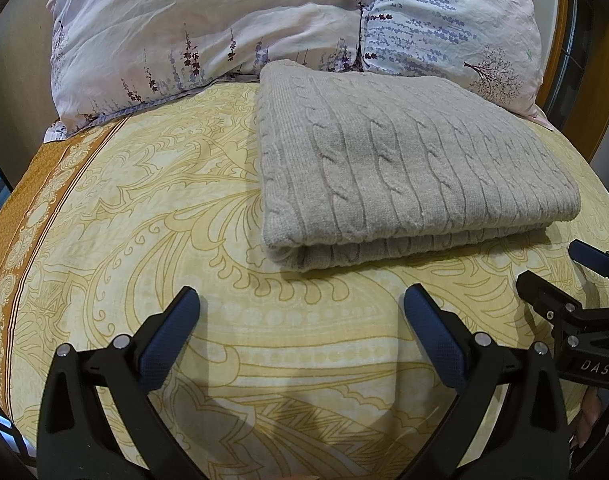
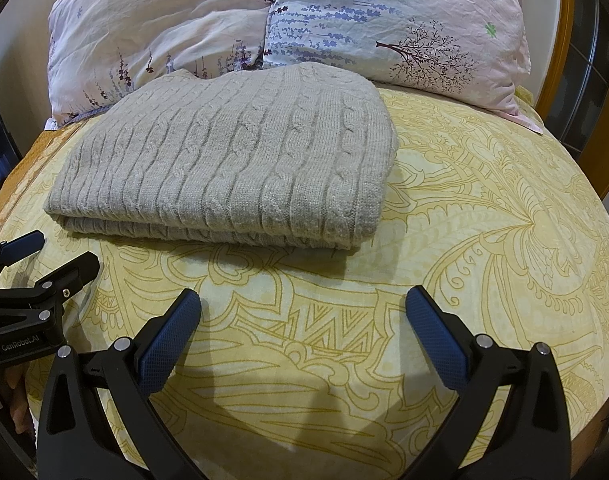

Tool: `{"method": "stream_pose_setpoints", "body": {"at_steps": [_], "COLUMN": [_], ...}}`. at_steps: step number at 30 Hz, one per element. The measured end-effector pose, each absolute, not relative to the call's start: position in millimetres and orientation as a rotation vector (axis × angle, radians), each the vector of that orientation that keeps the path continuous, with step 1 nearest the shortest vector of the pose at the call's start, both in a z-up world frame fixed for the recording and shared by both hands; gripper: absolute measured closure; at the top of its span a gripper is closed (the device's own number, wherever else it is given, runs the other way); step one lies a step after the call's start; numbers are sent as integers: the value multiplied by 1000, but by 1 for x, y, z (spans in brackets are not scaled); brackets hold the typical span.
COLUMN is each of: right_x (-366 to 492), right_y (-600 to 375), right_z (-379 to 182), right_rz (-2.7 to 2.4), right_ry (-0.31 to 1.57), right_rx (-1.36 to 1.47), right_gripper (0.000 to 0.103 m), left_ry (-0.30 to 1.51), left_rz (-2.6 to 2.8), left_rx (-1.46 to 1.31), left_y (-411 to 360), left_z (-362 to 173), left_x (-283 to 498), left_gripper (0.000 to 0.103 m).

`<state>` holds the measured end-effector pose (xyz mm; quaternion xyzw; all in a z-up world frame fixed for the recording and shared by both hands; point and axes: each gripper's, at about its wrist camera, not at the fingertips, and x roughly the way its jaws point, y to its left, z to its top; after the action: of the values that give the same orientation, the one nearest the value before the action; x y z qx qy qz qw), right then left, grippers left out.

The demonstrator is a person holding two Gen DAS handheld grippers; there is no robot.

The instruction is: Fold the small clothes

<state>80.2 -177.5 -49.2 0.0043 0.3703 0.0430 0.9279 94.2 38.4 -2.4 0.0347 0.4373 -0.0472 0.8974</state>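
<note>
A grey cable-knit sweater [image 1: 404, 168] lies folded in a neat rectangle on the yellow patterned bedsheet [image 1: 152, 208]; it also shows in the right wrist view [image 2: 232, 160]. My left gripper [image 1: 300, 300] is open and empty, hovering over the sheet just in front of the sweater's near fold. My right gripper [image 2: 302, 300] is open and empty, in front of the sweater's right end. Each gripper shows at the edge of the other's view: the right one [image 1: 560, 268] and the left one [image 2: 52, 252].
Two floral pillows [image 1: 232, 28] [image 2: 392, 20] lean at the head of the bed behind the sweater. An orange patterned border [image 1: 12, 248] runs along the sheet's left side. A wooden frame [image 2: 560, 40] stands at the right.
</note>
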Motion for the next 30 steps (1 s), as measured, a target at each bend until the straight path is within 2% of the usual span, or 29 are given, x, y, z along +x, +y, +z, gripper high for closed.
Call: {"method": "stream_pose_setpoints", "body": {"at_steps": [30], "right_x": [80], "right_y": [-178], "right_z": [-49], "right_rz": [89], "right_ry": [759], "right_rx": [9], "right_gripper": [1], "left_ry": [914], "left_rz": [-98], "left_rx": [69], "left_y": [37], "left_z": [-3], "left_x": [95], "left_gripper": [2]}}
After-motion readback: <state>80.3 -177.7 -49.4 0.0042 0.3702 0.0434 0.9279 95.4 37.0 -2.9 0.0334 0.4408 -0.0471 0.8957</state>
